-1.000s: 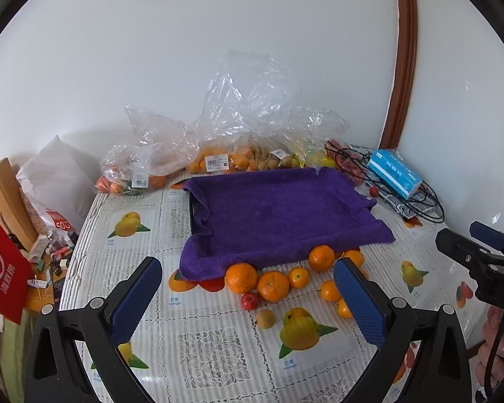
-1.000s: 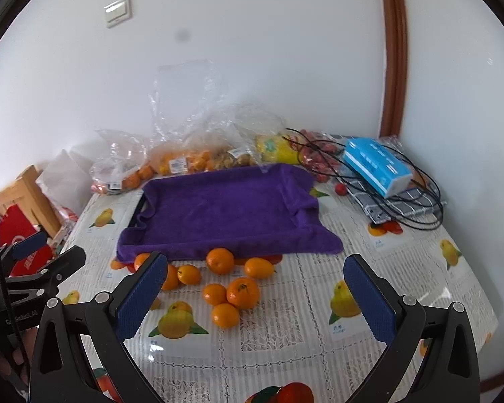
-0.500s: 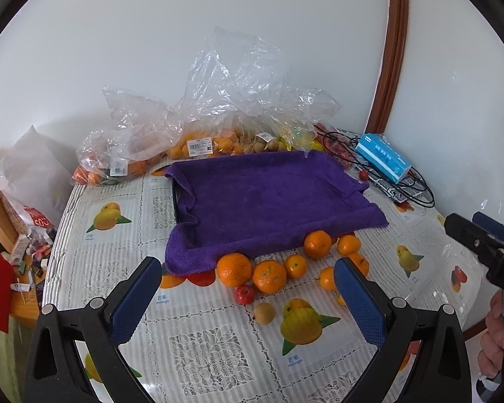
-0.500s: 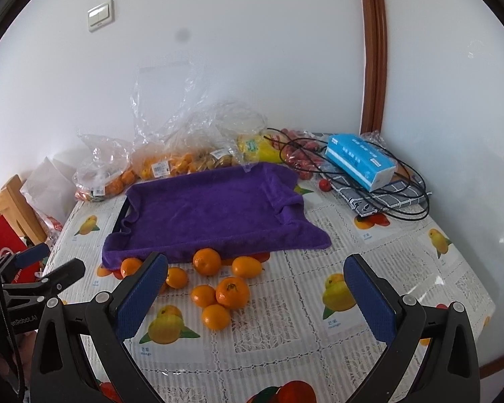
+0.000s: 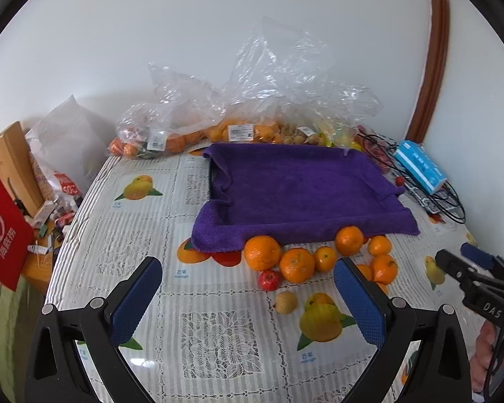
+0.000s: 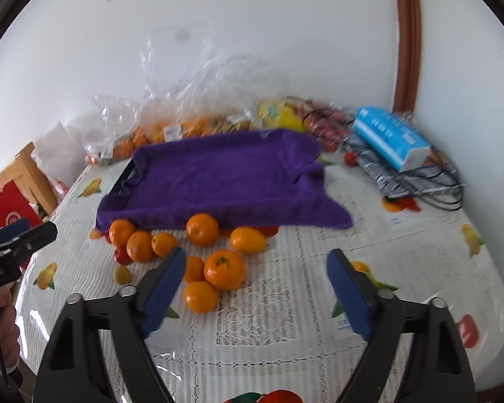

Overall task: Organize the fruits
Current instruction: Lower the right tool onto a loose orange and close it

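Fruit-print tablecloth [image 5: 218, 336] is carrying loose oranges [image 5: 297, 264] beside a purple towel [image 5: 302, 188]. Left gripper [image 5: 248, 288] and right gripper [image 6: 257, 278] are hovering, fingers spread apart, gripping nothing

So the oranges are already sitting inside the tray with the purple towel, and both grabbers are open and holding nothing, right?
Not quite. The oranges lie loose on the table, in front of the tray with the purple towel, not inside it; the left wrist view shows the towel bare. The rest holds: the left gripper and right gripper are open and hold nothing.
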`<action>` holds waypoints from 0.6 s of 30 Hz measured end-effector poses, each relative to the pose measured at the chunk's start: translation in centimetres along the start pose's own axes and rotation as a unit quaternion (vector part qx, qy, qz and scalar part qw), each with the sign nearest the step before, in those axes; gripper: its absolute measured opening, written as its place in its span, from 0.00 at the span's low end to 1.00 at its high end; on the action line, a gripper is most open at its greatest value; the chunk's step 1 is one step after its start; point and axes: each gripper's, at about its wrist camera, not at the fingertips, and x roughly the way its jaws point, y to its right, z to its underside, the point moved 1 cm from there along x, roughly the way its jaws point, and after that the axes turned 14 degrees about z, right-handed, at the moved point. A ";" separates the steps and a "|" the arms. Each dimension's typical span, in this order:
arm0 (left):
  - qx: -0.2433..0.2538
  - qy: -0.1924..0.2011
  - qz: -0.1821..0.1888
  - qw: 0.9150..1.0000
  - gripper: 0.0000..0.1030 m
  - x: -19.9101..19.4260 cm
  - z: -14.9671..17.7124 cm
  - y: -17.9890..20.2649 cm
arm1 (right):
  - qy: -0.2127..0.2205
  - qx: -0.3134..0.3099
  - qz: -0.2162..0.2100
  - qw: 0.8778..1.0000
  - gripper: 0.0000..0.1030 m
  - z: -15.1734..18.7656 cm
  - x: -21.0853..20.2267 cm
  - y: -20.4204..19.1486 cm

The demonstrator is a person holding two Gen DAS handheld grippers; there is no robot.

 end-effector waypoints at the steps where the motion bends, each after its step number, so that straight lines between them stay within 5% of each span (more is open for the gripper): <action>1: -0.007 -0.002 -0.004 1.000 0.99 0.3 0.1 -0.2 | -0.007 -0.006 -0.008 1.000 0.73 0.1 0.7 -0.2; 8: -0.040 -0.008 -0.016 0.999 0.99 2.1 1.7 -1.2 | -0.036 -0.034 -0.049 0.998 0.59 1.2 5.2 -2.1; 12: -0.050 -0.008 -0.013 0.999 0.99 2.7 2.6 -1.5 | -0.059 -0.020 -0.083 0.995 0.58 1.6 6.6 -2.2; 18: -0.049 -0.016 -0.012 0.999 0.99 3.0 3.2 -1.4 | -0.068 -0.034 -0.080 0.994 0.57 2.1 7.7 -2.6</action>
